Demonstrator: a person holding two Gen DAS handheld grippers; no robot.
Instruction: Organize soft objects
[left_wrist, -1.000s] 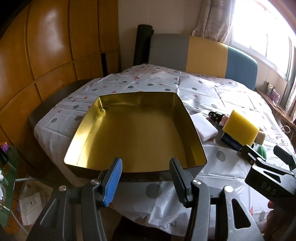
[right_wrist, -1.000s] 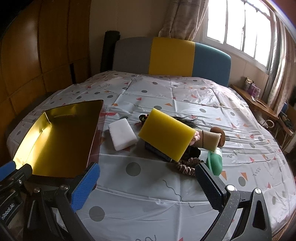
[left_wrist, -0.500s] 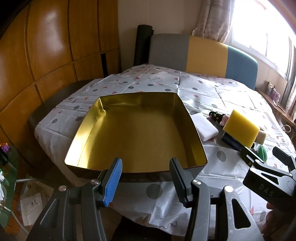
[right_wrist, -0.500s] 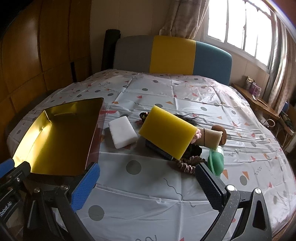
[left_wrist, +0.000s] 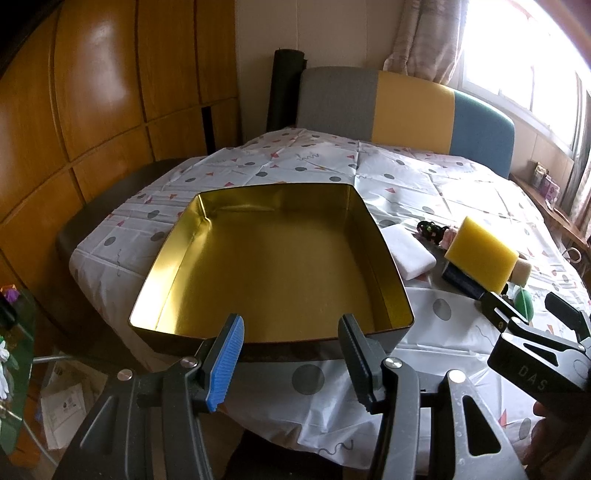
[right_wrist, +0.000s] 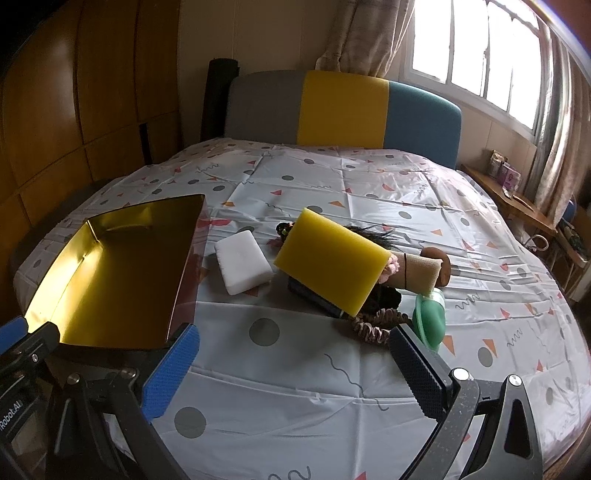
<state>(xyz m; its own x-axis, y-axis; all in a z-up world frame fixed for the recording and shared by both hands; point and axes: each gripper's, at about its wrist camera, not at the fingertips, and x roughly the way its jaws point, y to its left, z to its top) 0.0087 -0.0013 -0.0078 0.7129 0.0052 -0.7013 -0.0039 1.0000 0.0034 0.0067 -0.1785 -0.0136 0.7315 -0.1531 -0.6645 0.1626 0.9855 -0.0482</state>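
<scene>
An empty gold tin (left_wrist: 273, 266) sits on the patterned tablecloth; it shows at left in the right wrist view (right_wrist: 110, 273). To its right lie a white sponge (right_wrist: 242, 262), a yellow sponge (right_wrist: 330, 264) leaning on a dark block, a tan roll (right_wrist: 417, 271), a brown scrunchie (right_wrist: 373, 325) and a green soft item (right_wrist: 430, 319). My left gripper (left_wrist: 290, 354) is open and empty at the tin's near wall. My right gripper (right_wrist: 295, 369) is open and empty, in front of the pile.
The round table (right_wrist: 369, 184) has its near edge just under both grippers. A grey, yellow and blue bench back (right_wrist: 343, 110) stands behind it. Wood panelling (left_wrist: 92, 110) is at left, a window (right_wrist: 480, 55) at right. Papers lie on the floor (left_wrist: 62, 406).
Both grippers have drawn back and up slightly, so the tin and the pile look a little farther away. Nothing on the table moved.
</scene>
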